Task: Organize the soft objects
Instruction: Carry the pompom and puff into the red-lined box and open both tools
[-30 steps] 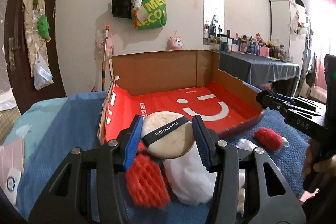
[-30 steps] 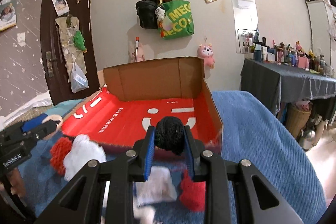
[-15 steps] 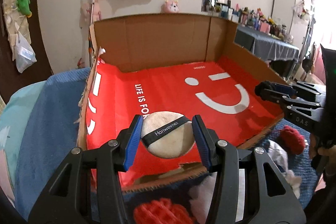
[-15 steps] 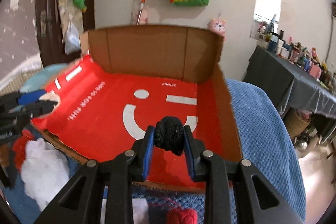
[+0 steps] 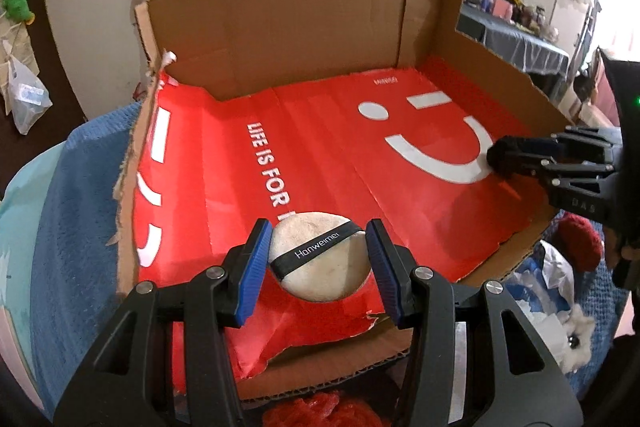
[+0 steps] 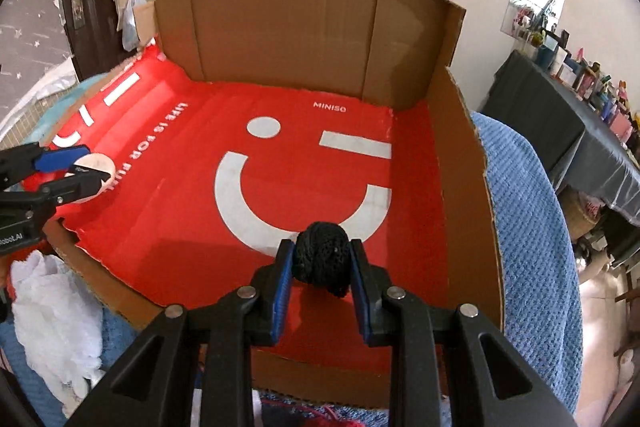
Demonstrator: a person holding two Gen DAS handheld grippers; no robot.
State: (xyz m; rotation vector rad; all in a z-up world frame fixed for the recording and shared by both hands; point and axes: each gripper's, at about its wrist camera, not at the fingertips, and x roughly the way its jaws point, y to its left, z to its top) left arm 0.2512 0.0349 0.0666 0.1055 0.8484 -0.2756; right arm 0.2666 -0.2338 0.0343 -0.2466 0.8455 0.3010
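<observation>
Cardboard box (image 5: 280,23) with a red printed liner lies open on the blue blanket (image 5: 76,247); I see nothing resting on its floor yet. On the left, my left tool (image 5: 318,261) is clamped part-way on a round beige powder puff (image 5: 320,263) with a black band, suspended over the near-left part of the liner. On the right, my right tool (image 6: 319,265) is closed almost fully on a small black knitted ball (image 6: 320,259), suspended over the near-right part of the liner, by the white smile print.

Progress estimate: early. Both items are in position for release but neither is deposited. Loose items remain outside the near edge: a red knitted piece (image 5: 580,241), white fluffy material (image 6: 56,311) and a red mesh piece (image 5: 320,411).

View differences: only the left wrist view shows the red mesh piece and the red knitted piece clearly; only the right wrist view shows the box's right wall (image 6: 464,195) fully and the door (image 6: 80,7).
</observation>
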